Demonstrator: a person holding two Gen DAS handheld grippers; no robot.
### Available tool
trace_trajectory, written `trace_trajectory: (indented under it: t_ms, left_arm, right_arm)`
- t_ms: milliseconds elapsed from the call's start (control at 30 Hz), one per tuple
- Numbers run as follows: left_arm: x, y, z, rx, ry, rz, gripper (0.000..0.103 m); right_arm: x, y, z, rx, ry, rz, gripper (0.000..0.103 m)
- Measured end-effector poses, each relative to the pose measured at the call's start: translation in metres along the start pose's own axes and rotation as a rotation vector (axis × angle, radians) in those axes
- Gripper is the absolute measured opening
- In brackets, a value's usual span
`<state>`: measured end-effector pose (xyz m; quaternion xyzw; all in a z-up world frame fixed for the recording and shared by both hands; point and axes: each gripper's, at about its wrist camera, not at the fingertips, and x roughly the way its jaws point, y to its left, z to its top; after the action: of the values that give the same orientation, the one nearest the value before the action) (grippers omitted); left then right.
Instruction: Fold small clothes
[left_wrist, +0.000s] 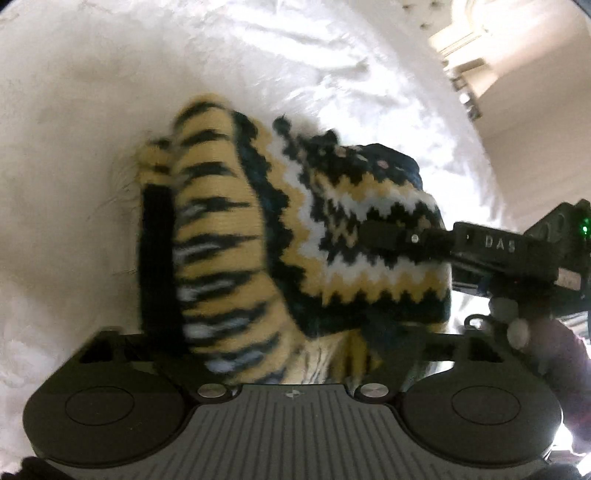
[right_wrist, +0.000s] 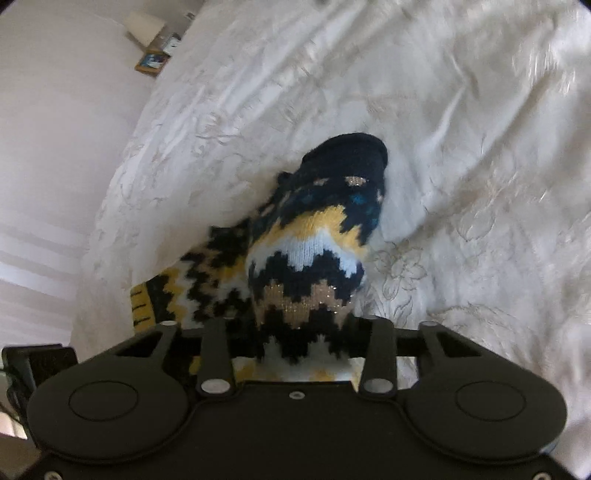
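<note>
From the left wrist camera, a knitted sock (left_wrist: 258, 236) fills the middle of the view, lifted above a white, wrinkled bed cover (left_wrist: 92, 129). The sock has a yellow part with black tiger-like stripes and a part with zigzag bands in black, white and yellow. The left gripper (left_wrist: 236, 258) has one dark finger lying along the left side of the striped part; its other finger is hidden behind the knit, so the sock sits between the jaws, but whether they press on it cannot be told. From the right edge, the right gripper (left_wrist: 391, 236) reaches in, its tip pinching the zigzag part. A person's hand (left_wrist: 517, 325) shows just below that tool. From the right wrist camera, the same sock (right_wrist: 314, 266) rises up from between the right gripper's (right_wrist: 295, 343) jaws, which are closed on the zigzag part, with the dark navy cuff at the far end. The sock hangs over the embroidered white bed cover (right_wrist: 461, 147), near its left edge. A small framed picture (right_wrist: 151, 62) stands beyond the bed, at the upper left.
</note>
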<state>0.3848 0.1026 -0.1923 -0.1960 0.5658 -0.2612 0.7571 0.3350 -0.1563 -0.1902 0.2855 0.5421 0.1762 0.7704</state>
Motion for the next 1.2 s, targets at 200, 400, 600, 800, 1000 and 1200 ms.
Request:
trace_trajectory:
  t_ms: [200,400,600,800,1000,1200]
  left_arm:
    - [-0.029,-0.035,-0.01,0.049,-0.039,-0.08,0.07]
    - [-0.059,-0.069,-0.042,0.102,-0.036,-0.14,0.07]
    - [-0.064,-0.096,-0.091,0.123,0.006,-0.147,0.071]
    - [-0.052,-0.112,-0.149,0.062,0.05,-0.109,0.072]
    - [-0.04,-0.123,-0.166,0.018,0.009,-0.056,0.072]
    - [-0.038,-0.096,-0.177,0.001,-0.119,0.234,0.072]
  right_arm:
    - [-0.049,0.035,-0.023,0.0,-0.08,0.01,0.046]
    - [-0.109,0.05,-0.069,0.043,-0.173,0.01,0.046]
    - [-0.138,0.052,-0.094,0.09,-0.19,0.027,0.046]
    - [-0.139,0.046,-0.1,0.078,-0.113,0.038,0.046]
    - [-0.146,0.03,-0.115,0.029,-0.061,0.061,0.046]
    - [-0.137,0.013,-0.105,-0.066,-0.127,-0.097,0.062]
